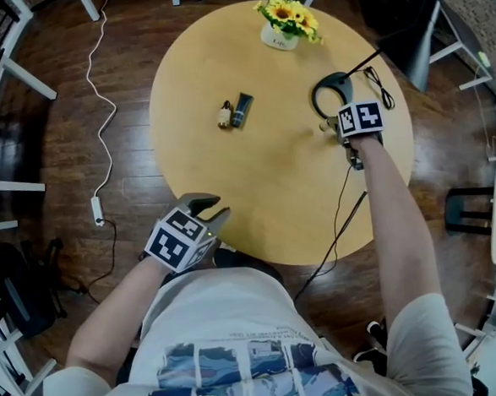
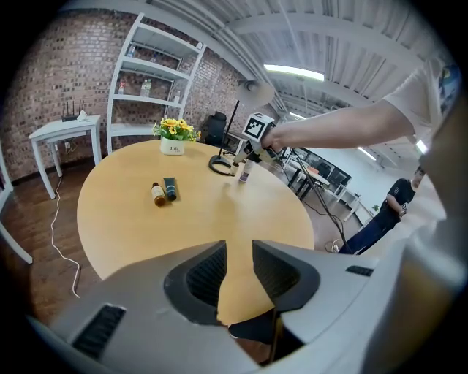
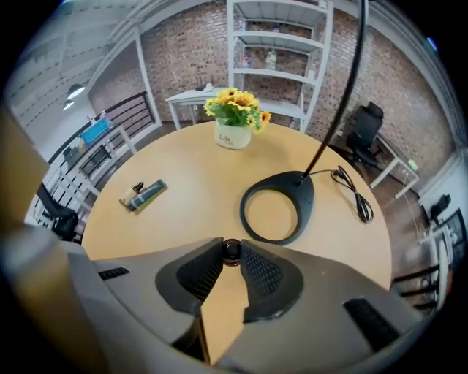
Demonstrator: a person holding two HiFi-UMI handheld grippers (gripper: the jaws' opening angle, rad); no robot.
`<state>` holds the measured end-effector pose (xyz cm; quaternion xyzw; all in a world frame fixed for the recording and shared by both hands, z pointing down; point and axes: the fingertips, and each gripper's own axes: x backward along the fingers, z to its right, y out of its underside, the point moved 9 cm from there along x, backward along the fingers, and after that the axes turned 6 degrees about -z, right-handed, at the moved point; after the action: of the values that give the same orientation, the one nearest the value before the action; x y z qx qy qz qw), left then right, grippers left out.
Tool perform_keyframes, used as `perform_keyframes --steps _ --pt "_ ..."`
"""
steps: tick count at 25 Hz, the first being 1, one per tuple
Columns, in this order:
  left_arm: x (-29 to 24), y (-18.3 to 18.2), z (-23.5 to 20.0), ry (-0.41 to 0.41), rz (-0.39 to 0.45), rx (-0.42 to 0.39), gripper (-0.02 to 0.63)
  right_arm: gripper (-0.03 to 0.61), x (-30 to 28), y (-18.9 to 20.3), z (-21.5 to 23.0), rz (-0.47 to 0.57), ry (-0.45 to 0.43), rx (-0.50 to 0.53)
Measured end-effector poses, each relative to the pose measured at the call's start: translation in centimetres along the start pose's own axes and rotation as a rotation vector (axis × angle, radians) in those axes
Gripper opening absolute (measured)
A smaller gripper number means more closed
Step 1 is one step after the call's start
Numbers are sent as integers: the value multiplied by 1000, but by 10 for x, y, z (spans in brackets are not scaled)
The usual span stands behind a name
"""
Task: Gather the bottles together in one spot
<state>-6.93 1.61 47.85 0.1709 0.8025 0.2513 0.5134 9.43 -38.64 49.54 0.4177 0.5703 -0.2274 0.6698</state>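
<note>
On the round wooden table [image 1: 273, 199] a small amber bottle [image 1: 224, 114] and a dark tube-shaped bottle [image 1: 242, 109] lie side by side left of centre. They also show in the left gripper view, amber bottle [image 2: 158, 194] beside dark bottle [image 2: 170, 189]. My right gripper [image 1: 335, 128] points down at the table's right side, shut on a small pale bottle [image 2: 245, 172]. Its dark cap [image 3: 231, 250] sits between the jaw tips. My left gripper [image 1: 219, 208] hovers at the table's near edge, open, with nothing between its jaws.
A black ring-shaped lamp base [image 1: 329, 90] with a cable lies just beyond the right gripper. A white pot of yellow flowers [image 1: 281, 36] stands at the far edge. White shelves and chairs surround the table, and a white cord runs over the floor at left.
</note>
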Motion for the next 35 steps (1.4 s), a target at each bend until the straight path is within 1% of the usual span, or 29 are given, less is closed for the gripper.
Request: perform_keyframes --steps 6,9,12,19,25,29,33,35 --pt "5 8 -8 11 2 2 117 74 -1 6 4 44 66 -250" --pt "6 10 -13 15 2 4 117 74 -5 12 8 53 102 -348" --pt "5 10 -18 28 4 3 117 74 -12 20 9 57 118 -418" --pt "2 8 -24 50 -11 -7 117 74 -23 28 11 72 162 -499" --pt "-2 10 -25 61 -25 -14 117 81 -27 28 11 82 175 -517" --pt "-3 9 -23 66 -29 -18 117 92 -27 31 11 90 201 -545" --pt "-5 9 -25 68 -29 -20 117 150 -25 30 11 113 221 -559" --pt "-4 11 -26 70 -29 -23 117 153 -21 30 10 122 223 -559"
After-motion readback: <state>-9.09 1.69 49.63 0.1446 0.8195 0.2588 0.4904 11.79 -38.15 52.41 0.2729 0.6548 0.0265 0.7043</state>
